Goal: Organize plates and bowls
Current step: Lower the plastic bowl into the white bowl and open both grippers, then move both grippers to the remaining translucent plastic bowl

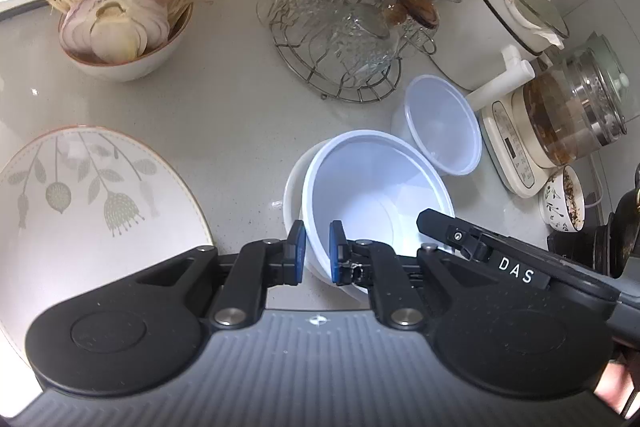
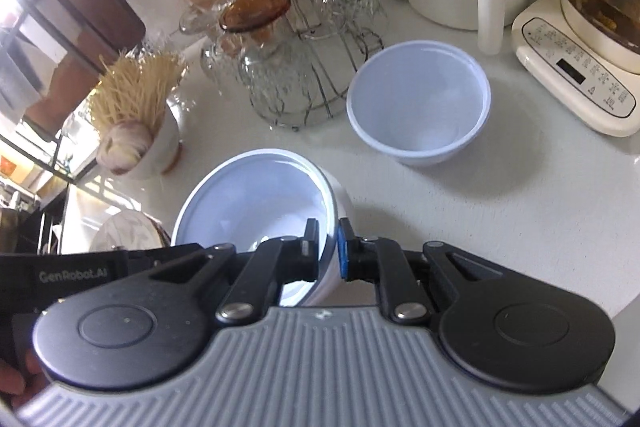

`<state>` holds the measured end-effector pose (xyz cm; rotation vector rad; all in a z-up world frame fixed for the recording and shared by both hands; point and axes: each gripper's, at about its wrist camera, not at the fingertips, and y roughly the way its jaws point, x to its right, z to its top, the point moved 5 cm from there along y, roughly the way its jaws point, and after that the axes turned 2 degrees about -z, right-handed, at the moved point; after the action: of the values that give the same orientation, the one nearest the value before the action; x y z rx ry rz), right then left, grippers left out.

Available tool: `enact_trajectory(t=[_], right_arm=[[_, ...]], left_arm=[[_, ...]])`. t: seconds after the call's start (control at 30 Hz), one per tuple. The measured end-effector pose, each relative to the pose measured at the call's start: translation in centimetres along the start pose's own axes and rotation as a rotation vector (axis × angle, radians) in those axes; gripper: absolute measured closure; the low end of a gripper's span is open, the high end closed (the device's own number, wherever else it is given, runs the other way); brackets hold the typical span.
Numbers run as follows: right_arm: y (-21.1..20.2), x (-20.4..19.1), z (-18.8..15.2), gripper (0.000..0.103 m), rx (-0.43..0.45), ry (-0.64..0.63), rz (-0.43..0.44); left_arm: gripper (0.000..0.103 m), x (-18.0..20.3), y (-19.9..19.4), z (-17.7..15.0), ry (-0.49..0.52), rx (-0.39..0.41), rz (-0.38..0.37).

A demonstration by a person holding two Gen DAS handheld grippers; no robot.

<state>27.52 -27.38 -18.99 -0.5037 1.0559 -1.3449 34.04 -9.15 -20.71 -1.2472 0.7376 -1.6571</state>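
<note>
A large white bowl (image 1: 372,199) sits on the grey counter, tilted. My left gripper (image 1: 317,253) is shut on its near left rim, one pad inside and one outside. My right gripper (image 2: 328,251) is shut on the same bowl (image 2: 256,195) at its right rim; it also shows in the left wrist view (image 1: 452,231). A smaller translucent white bowl (image 1: 442,129) stands just beyond, also in the right wrist view (image 2: 420,99). A leaf-patterned plate (image 1: 88,195) lies at the left.
A wire rack of upturned glasses (image 1: 340,27) stands behind the bowls. A bowl with onion and noodles (image 1: 120,31) is at the far left. A white cooker (image 1: 508,23), a glass kettle on its base (image 1: 560,123) and a small patterned cup (image 1: 564,199) line the right.
</note>
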Motion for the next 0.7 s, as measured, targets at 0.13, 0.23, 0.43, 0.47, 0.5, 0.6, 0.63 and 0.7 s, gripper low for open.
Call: enact_trajectory(t=[0.13,0.23,0.43,0.47,0.5,0.6,0.63,0.7], right_arm=[[0.1,0.1,0.1,0.09,0.002,0.003,-0.007],[-0.1,0.0,0.2,0.089,0.017,0.009,0.0],[-1.2,-0.2,0.4,0.05,0.062,-0.006,-0.019],[-1.4,-0.2,0.4,0.05,0.07,-0.008,-0.018],[-1.6,-0.3,0.4,0.051,0.076,-0.007,-0.016],[-2.6,-0.4,0.5,0.051,0.114,-0.003,-0.017],[-3.0,-0.5,0.6,0.051,0.131,-0.002,-0.015],[-3.9,-0.5,0.7,0.051,0.167,0.011,-0.008]], left_arm=[[0.09,0.4,0.0,0.0,0.022,0.005,0.007],[0.089,0.4,-0.1,0.0,0.024,0.006,0.009],[0.04,1.2,-1.0,0.2,0.09,0.036,0.058],[0.04,1.3,-1.3,0.3,0.095,0.042,0.061],[0.041,1.3,-1.5,0.4,0.097,0.051,0.059],[0.041,1.7,-2.5,0.7,0.117,0.084,0.058],[0.041,1.9,-2.9,0.8,0.13,0.096,0.055],[0.041,2.4,-3.6,1.0,0.156,0.117,0.05]])
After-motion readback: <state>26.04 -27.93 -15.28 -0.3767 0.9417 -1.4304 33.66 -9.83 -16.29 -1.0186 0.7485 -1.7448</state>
